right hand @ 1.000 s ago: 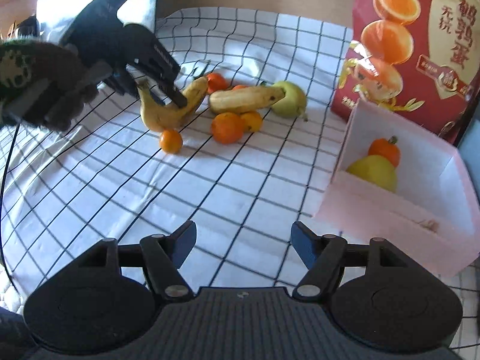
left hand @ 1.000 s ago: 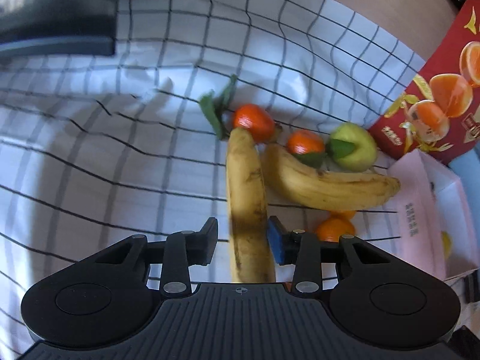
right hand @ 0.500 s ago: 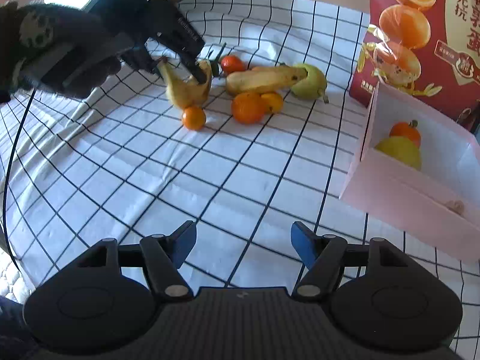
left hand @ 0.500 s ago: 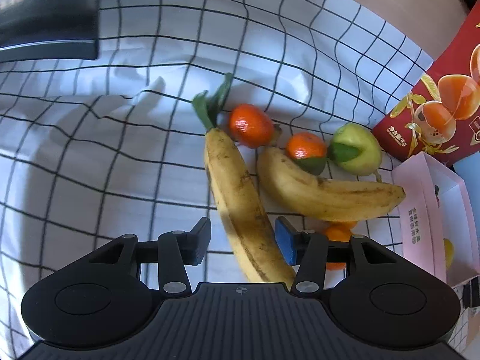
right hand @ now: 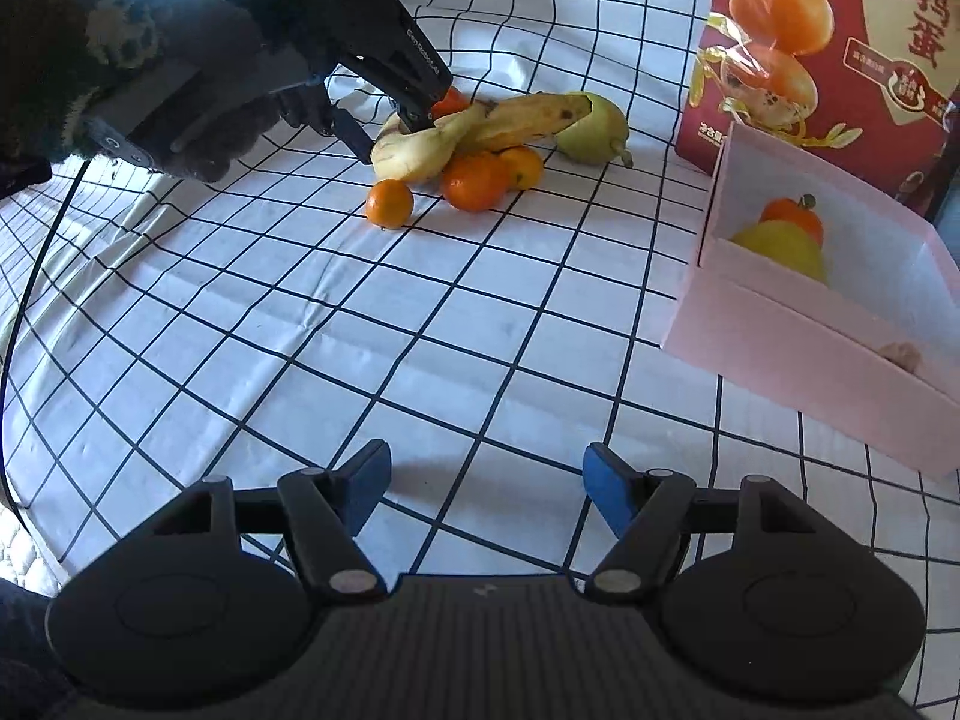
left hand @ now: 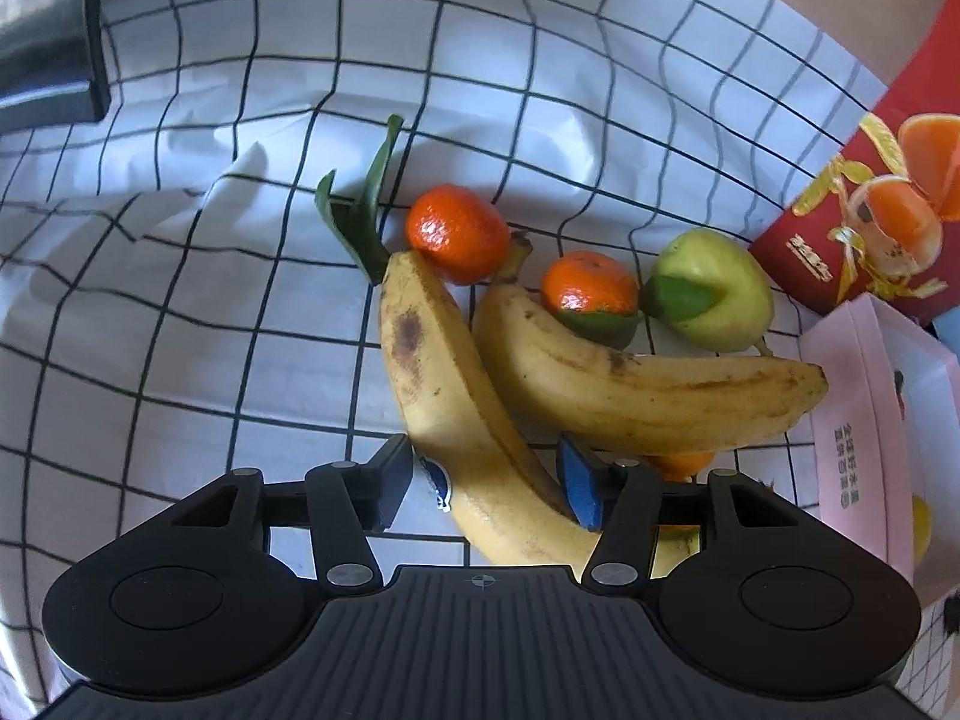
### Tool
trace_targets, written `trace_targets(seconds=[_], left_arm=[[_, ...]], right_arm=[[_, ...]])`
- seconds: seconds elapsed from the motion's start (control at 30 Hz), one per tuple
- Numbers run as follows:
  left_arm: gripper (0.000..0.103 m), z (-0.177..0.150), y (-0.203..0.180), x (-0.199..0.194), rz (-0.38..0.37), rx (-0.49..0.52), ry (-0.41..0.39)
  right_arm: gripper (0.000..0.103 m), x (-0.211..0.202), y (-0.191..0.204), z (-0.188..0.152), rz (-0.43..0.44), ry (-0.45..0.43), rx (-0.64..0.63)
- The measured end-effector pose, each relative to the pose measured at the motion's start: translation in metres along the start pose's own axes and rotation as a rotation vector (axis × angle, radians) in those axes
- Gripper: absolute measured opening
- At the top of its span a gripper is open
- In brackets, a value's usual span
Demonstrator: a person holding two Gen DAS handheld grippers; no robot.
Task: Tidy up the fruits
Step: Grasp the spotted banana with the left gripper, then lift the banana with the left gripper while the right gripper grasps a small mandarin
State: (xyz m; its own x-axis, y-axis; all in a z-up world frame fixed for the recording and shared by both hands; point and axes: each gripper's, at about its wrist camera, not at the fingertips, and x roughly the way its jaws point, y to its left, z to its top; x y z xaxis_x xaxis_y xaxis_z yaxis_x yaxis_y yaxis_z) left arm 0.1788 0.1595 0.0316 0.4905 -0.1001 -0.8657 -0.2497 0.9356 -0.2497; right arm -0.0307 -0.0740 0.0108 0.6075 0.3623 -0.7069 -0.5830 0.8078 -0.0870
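Pink box (right hand: 798,354): I see a yellow fruit (right hand: 780,249) and one orange (right hand: 793,219) inside.
Pile on the checked cloth (right hand: 420,330): two bananas, one green pear (left hand: 714,294), five mandarins across both views (one half hidden under a banana).
Left gripper (left hand: 486,480): jaws have just been opening, released, the near banana (left hand: 444,390) lying between the pads.
Right gripper (right hand: 486,489): spread over bare cloth, nothing in it.
Hard to read: a brownish scrap in the box's corner.
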Motion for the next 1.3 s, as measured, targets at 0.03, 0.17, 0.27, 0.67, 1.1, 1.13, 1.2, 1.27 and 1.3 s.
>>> trace_targets(seconds=[0.03,0.17,0.27,0.67,1.1,1.13,1.2,1.27,1.3], left_arm=[[0.059,0.001,0.000,0.001,0.007,-0.011,-0.005],[0.057,0.001,-0.007,0.003,0.059,-0.036,-0.001],[0.053,0.000,-0.007,0.002,0.062,-0.039,0.001],[0.043,-0.024,0.056,-0.036,0.011,0.064,0.055],[0.041,-0.040,0.041,-0.049,0.106,0.257,0.028],[0.042,-0.041,0.039,-0.047,0.109,0.259,0.029],[0.042,-0.042,0.036,-0.045,0.122,0.267,0.028],[0.043,-0.043,0.033,-0.043,0.144,0.281,0.028],[0.043,-0.043,0.033,-0.041,0.151,0.286,0.031]], right_arm=[[0.072,0.000,0.000,0.000,-0.001,-0.001,0.001],[0.073,0.001,0.002,0.000,-0.007,-0.005,-0.002],[0.075,0.001,0.000,0.000,-0.006,-0.008,0.004],[0.082,0.002,-0.004,-0.003,-0.001,-0.019,0.019],[0.096,0.009,-0.002,0.000,0.030,-0.013,-0.003],[0.097,0.009,-0.002,0.000,0.034,-0.012,-0.006],[0.100,0.009,-0.001,-0.001,0.039,-0.013,-0.012],[0.101,0.009,0.000,-0.002,0.040,-0.014,-0.011],[0.102,0.009,0.000,-0.003,0.041,-0.015,-0.010]])
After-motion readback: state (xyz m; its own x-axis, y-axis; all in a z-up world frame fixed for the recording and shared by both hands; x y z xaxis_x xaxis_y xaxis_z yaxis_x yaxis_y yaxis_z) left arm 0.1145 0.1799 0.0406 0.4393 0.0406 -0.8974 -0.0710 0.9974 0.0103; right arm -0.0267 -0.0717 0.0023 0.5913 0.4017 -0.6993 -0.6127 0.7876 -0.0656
